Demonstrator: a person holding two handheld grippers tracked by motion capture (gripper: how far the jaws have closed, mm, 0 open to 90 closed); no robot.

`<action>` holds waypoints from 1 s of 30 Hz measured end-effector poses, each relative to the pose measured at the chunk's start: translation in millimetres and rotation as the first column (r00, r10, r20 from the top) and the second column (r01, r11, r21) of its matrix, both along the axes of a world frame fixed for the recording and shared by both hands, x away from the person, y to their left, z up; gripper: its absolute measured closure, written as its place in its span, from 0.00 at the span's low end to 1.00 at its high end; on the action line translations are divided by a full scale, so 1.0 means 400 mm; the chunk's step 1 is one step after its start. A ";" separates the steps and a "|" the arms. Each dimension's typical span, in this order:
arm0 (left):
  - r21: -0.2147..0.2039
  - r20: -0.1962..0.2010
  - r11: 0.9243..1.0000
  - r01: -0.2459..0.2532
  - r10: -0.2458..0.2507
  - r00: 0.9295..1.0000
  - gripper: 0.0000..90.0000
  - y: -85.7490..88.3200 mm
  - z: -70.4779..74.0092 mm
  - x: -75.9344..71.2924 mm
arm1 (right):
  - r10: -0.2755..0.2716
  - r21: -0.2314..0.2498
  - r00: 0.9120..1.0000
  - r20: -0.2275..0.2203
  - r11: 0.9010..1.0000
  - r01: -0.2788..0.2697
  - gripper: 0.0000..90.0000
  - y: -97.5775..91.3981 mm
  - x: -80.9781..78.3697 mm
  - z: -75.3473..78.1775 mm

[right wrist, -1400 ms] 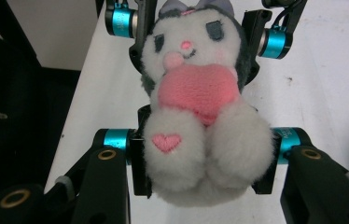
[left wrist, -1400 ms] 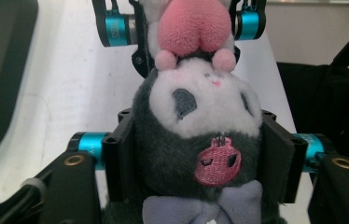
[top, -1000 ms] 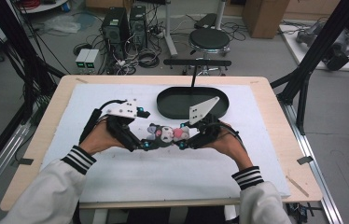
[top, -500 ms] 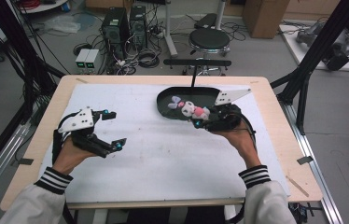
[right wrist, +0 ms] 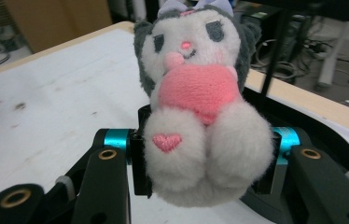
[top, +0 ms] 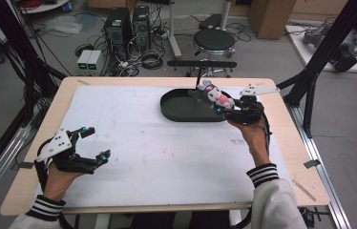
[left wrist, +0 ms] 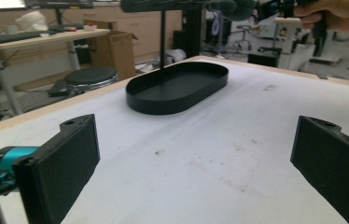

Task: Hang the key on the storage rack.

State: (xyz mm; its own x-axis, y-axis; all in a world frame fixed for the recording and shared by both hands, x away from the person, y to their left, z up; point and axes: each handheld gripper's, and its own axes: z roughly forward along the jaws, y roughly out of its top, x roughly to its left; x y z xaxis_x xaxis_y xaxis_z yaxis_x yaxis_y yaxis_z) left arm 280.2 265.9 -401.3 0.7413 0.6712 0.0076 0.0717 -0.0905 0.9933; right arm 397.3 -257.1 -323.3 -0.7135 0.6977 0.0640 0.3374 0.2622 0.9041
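Since a second ago: small plush toy of grey, white and pink fabric (top: 216,97) handed off from between both hands at mid-surface and carried far-right, now raised over the right end of the oval black tray (top: 176,112). Right tongs (top: 222,109) clenched on the toy's lower body, pads pressing into the two white rounded feet. Left tongs (top: 95,143) pulled back to the near-left of the white-covered surface (top: 167,157), released, jaws standing wide with nothing between them; seen along those jaws, bare white cover and the tray well beyond.

Meaning, by judgement: transfer to one hand complete, carry nearly done, lowering into the tray and letting go apparently left.

Toy's look, from the right gripper view (right wrist: 196,102): soft and fuzzy, upright and facing the camera, white face framed by grey ears or hood, dark eyes, small pink nose, pale lilac bow on top, pink belly, one pink heart stitched on a foot. Plush bulging slightly around the pads, so likely squashy and light, easily compressed yet unlikely to slip.
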 end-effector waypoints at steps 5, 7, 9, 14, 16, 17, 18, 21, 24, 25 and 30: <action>-0.025 0.005 0.998 -0.057 0.057 0.998 0.02 0.023 -0.045 -0.025 | -0.073 0.017 0.997 0.002 0.997 0.073 0.60 -0.020 0.011 0.008; -0.024 0.000 0.997 -0.071 0.071 0.997 0.02 0.028 -0.057 -0.030 | -0.093 0.023 0.996 0.005 0.995 0.093 0.60 -0.023 0.015 0.016; -0.033 0.000 0.996 -0.080 0.080 0.997 0.02 0.032 -0.065 -0.034 | -0.110 0.015 0.994 0.006 0.994 0.109 0.59 -0.025 0.019 0.022; -0.043 0.014 0.991 -0.123 0.124 0.992 0.02 0.045 -0.083 -0.038 | -0.163 0.024 0.986 0.022 0.986 0.163 0.60 -0.033 0.037 0.043; -0.043 0.018 0.989 -0.140 0.141 0.990 0.02 0.047 -0.089 -0.037 | -0.178 0.022 0.984 0.020 0.984 0.178 0.60 -0.033 0.045 0.048; -0.044 0.018 0.989 -0.143 0.144 0.989 0.02 0.046 -0.091 -0.037 | -0.186 0.022 0.982 0.018 0.982 0.186 0.60 -0.033 0.049 0.051; -0.045 0.025 0.988 -0.147 0.148 0.989 0.02 0.045 -0.094 -0.038 | -0.193 0.018 0.981 0.020 0.981 0.193 0.60 -0.032 0.053 0.053; -0.061 0.041 0.986 -0.155 0.157 0.987 0.02 0.043 -0.104 -0.039 | -0.207 0.012 0.978 0.024 0.978 0.207 0.60 -0.028 0.065 0.059; -0.071 0.033 0.983 -0.168 0.171 0.985 0.02 0.040 -0.117 -0.037 | -0.223 0.000 0.975 0.021 0.975 0.223 0.60 -0.023 0.076 0.065; -0.069 0.027 0.982 -0.177 0.179 0.984 0.02 0.040 -0.122 -0.037 | -0.229 0.006 0.973 0.023 0.973 0.229 0.60 -0.021 0.079 0.067; -0.076 0.028 0.978 -0.194 0.197 0.980 0.02 0.041 -0.125 -0.038 | -0.252 -0.006 0.967 0.033 0.968 0.252 0.59 -0.007 0.097 0.076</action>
